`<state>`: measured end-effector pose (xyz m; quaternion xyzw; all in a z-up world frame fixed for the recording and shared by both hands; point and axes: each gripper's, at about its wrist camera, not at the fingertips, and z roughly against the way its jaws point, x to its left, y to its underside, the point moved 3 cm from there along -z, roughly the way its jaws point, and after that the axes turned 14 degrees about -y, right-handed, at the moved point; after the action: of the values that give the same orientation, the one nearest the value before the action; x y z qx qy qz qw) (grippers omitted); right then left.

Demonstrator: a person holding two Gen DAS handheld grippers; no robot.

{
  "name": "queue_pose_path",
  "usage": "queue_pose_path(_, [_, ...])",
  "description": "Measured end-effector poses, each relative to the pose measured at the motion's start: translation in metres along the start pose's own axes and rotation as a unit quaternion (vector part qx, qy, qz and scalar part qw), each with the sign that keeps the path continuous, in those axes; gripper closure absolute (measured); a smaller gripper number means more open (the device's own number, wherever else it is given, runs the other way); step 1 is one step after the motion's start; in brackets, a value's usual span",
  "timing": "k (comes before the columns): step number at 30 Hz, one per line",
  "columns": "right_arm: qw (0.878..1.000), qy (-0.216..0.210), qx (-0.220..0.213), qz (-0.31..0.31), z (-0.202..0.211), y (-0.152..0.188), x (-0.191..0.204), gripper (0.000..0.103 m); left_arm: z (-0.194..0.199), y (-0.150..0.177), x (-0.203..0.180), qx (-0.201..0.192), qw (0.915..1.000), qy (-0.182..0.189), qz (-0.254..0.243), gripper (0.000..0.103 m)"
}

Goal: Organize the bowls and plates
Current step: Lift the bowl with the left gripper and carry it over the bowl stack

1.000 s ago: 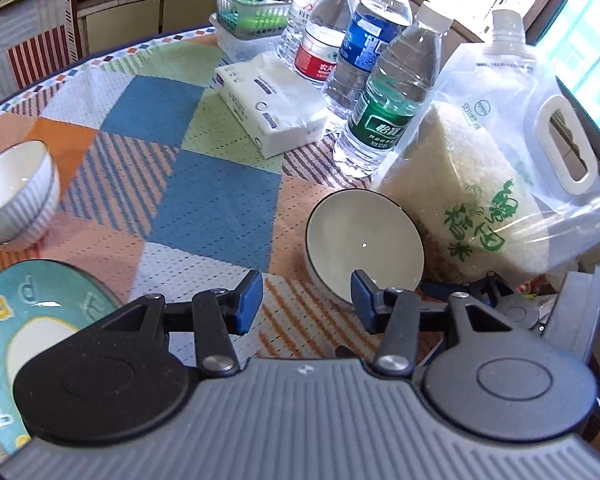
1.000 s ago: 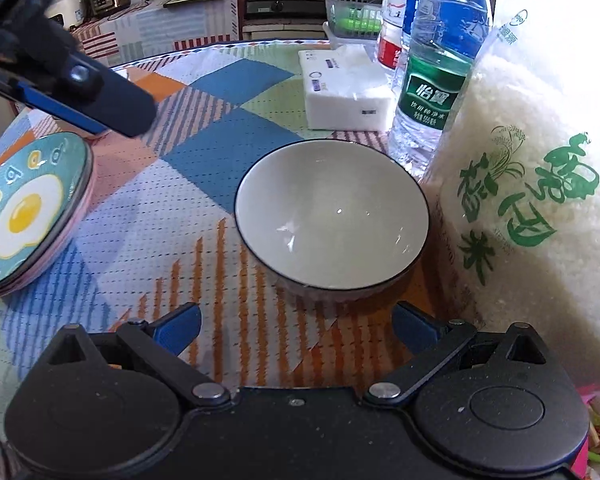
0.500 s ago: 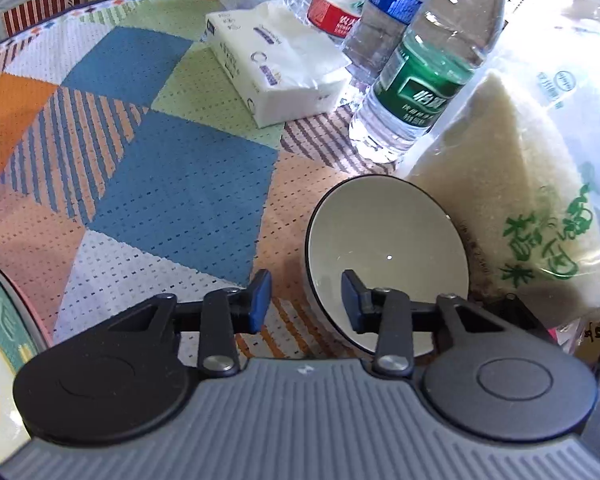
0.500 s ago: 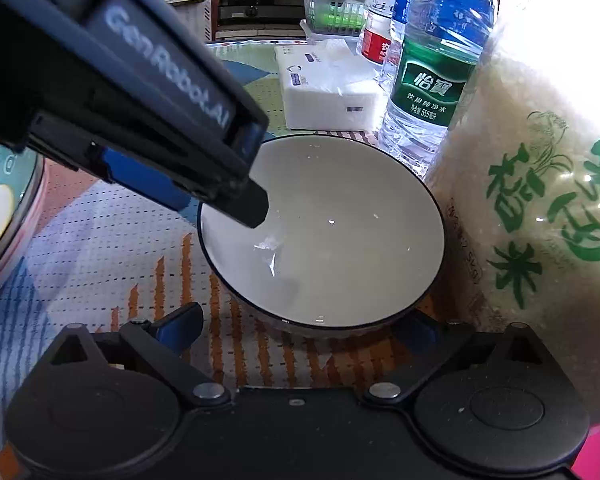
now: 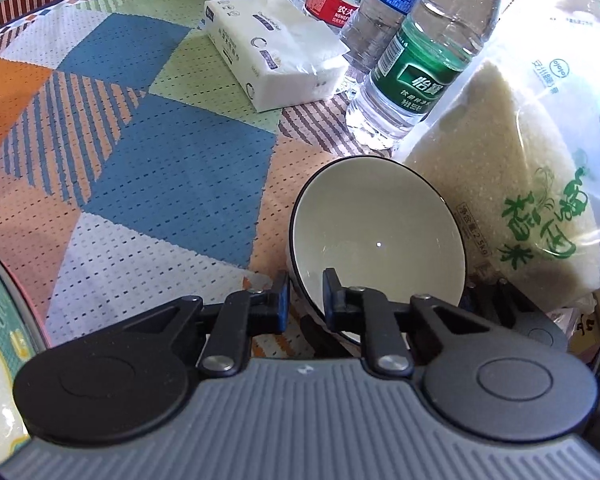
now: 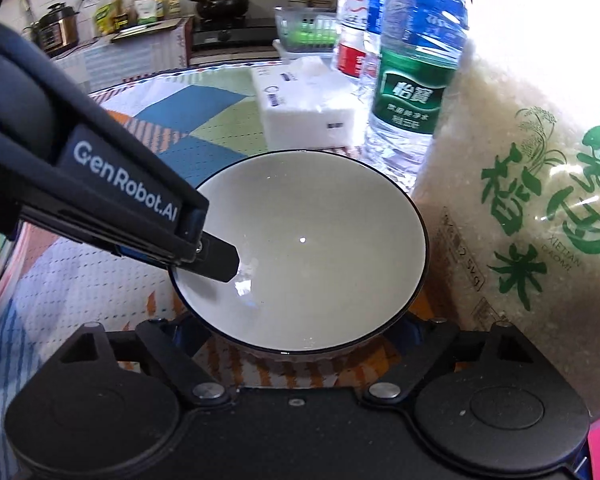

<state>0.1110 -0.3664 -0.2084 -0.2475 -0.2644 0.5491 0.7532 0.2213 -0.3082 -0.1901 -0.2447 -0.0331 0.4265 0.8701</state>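
table (image 5: 172, 184): patchwork cloth | on it: bowl (image 5: 380, 240), tissue pack (image 5: 276, 60), bottles (image 5: 420, 68), rice bag (image 5: 520, 168), perhaps plate (image 5: 0, 340)
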Motion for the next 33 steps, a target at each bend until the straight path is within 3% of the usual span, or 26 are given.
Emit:
queue_pose_path(13, [0.998, -0.031, -0.007, 0.048, 0.046, -0.020, 0.045, 0.012, 0.078, 0.008, 0.018, -0.022, 0.9992, -0.033, -0.004, 0.087])
queue_pose_path(20, [0.995, -0.041, -0.017, 0.089, 0.075, -0.033, 0.079, 0.012, 0.122, 0.014, 0.038, -0.030, 0.9985, -0.041, 0.018, 0.087])
queue_pose_path(33, [0.987, -0.077, -0.034, 0.140, 0.098, -0.055, 0.135, 0.012, 0.181, 0.017, 0.078, -0.050, 0.9947, -0.086, 0.025, 0.087])
